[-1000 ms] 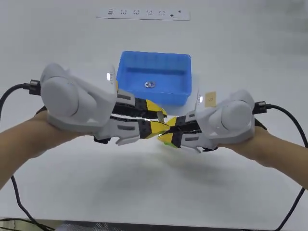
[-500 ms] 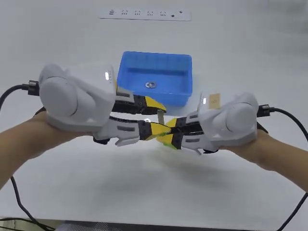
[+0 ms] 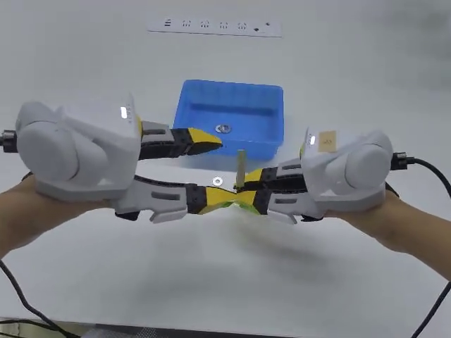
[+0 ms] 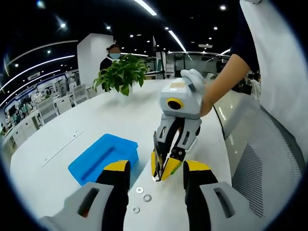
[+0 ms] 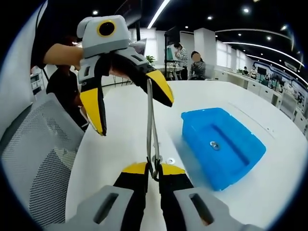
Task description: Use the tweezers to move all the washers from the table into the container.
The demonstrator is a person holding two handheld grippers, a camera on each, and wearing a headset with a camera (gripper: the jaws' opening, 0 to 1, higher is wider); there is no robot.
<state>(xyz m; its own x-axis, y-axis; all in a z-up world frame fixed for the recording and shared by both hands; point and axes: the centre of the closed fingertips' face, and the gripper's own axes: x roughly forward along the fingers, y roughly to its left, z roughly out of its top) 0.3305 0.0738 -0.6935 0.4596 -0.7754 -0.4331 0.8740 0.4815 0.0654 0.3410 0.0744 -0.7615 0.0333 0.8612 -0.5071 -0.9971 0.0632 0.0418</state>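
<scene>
My right gripper [image 5: 153, 169] is shut on the base of thin metal tweezers [image 5: 150, 120], which stand upright in it [image 3: 240, 167]. My left gripper [image 3: 224, 172] faces it from the left, jaws wide open, one above and one below the tweezers, touching nothing. Its open jaws also frame the left gripper view [image 4: 157, 168]. The blue container [image 3: 264, 105] sits just behind, with one washer [image 3: 223, 128] inside. A loose washer [image 3: 217, 182] lies on the table under the grippers. Three washers [image 4: 139, 189] show on the table in the left gripper view.
A white power strip [image 3: 215, 27] lies at the far edge of the white table [image 3: 211, 282]. Cables trail from both grippers. Mesh chairs [image 5: 43, 159] and people stand beyond the table in the gripper views.
The left gripper has pulled back to the left and spread its jaws wider. The right gripper keeps the tweezers, shifted slightly right.
</scene>
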